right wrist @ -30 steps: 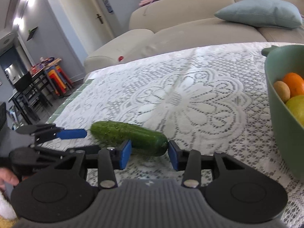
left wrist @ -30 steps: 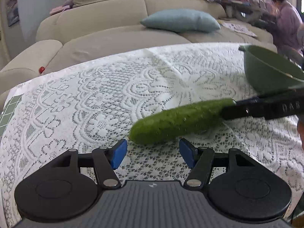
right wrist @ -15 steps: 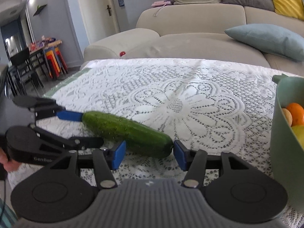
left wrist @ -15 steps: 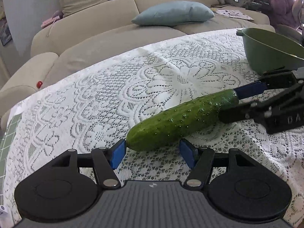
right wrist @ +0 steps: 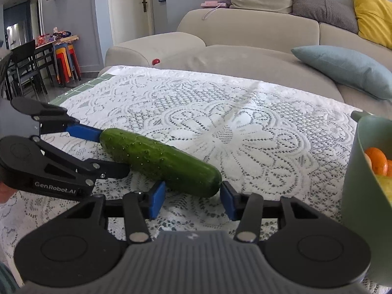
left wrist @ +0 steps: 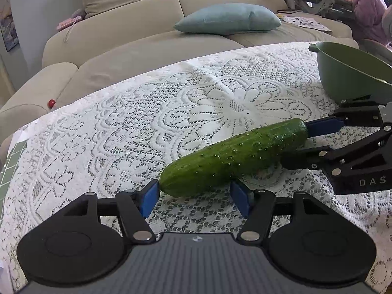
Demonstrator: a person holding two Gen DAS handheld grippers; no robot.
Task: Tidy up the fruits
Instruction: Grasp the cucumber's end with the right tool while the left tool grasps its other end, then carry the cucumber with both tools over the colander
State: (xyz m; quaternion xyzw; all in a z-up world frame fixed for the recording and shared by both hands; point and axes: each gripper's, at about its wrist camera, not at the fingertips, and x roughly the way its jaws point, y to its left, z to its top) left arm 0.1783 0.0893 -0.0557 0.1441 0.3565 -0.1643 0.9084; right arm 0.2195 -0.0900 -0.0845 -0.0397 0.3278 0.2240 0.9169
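A green cucumber [left wrist: 235,155] lies on the white lace tablecloth [left wrist: 122,127]; it also shows in the right wrist view [right wrist: 159,161]. My left gripper [left wrist: 194,197] is open with its blue pads on either side of the cucumber's near end. My right gripper [right wrist: 192,197] is open around the other end. Each gripper shows in the other's view, the right one [left wrist: 316,139] and the left one [right wrist: 98,152]. A green bowl [right wrist: 355,171] at the right holds an orange [right wrist: 376,160] and yellow fruit [right wrist: 387,186].
The bowl also shows in the left wrist view [left wrist: 348,73] at the table's right. A beige sofa [left wrist: 147,39] with a blue cushion [left wrist: 227,19] runs behind the table. A small red ball [left wrist: 51,103] sits on the sofa arm. A person [left wrist: 367,9] sits at the far right.
Both grippers have come in lower and closer, so each now straddles one end of the cucumber. The jaws stay open and the cucumber stays on the cloth.
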